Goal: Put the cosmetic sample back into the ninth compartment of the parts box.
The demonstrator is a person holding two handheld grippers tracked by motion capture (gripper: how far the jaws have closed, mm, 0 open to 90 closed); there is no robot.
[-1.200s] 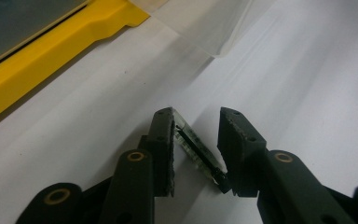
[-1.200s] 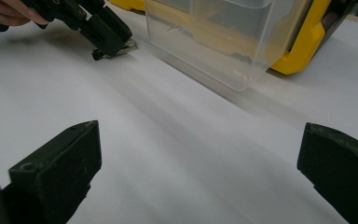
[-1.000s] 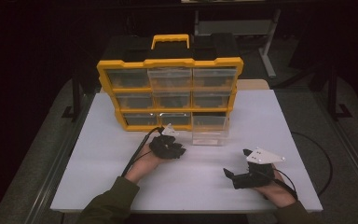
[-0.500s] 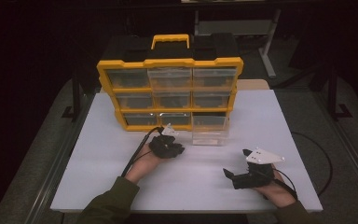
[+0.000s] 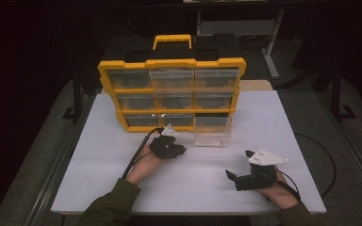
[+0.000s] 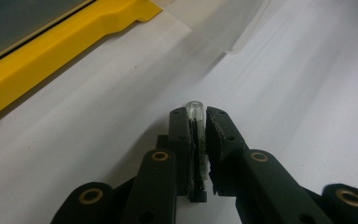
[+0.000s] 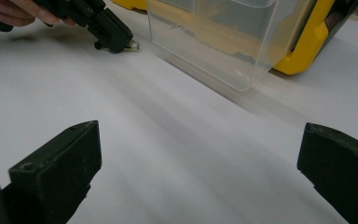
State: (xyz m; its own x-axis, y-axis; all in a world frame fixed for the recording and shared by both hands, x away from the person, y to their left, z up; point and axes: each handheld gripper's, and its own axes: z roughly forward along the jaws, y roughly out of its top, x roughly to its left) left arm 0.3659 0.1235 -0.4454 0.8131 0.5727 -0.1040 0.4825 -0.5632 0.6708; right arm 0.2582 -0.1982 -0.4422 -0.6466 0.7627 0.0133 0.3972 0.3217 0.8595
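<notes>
My left gripper [image 6: 199, 122] has just been closing, and its pads now press on a small clear tube [image 6: 195, 108] that stands between them, its rounded end poking out past the tips. In the high view the left gripper [image 5: 173, 149] sits low over the white counter [image 5: 273, 122], just in front of the yellow organizer [image 5: 172, 89] and beside the clear drawer [image 5: 211, 134] that is pulled out onto the counter. From the right gripper view I see the left gripper [image 7: 116, 41] with the tube [image 7: 131, 45] at its tip, resting on or just above the counter; I cannot tell which. The tube lies close to the near wall of the clear drawer [image 7: 205, 42], apart from it.

My right gripper [image 7: 198, 163] is wide, nothing between its two black jaws, bare counter [image 7: 177, 149] showing in the gap. In the high view the right gripper [image 5: 233, 176] rests near the front right of the counter, well apart from the left one, pointing toward it.

The organizer stands upright with its handle on top, three rows of translucent drawers facing me. Its yellow frame [image 6: 51, 51] fills the upper left corner of the left gripper view.
</notes>
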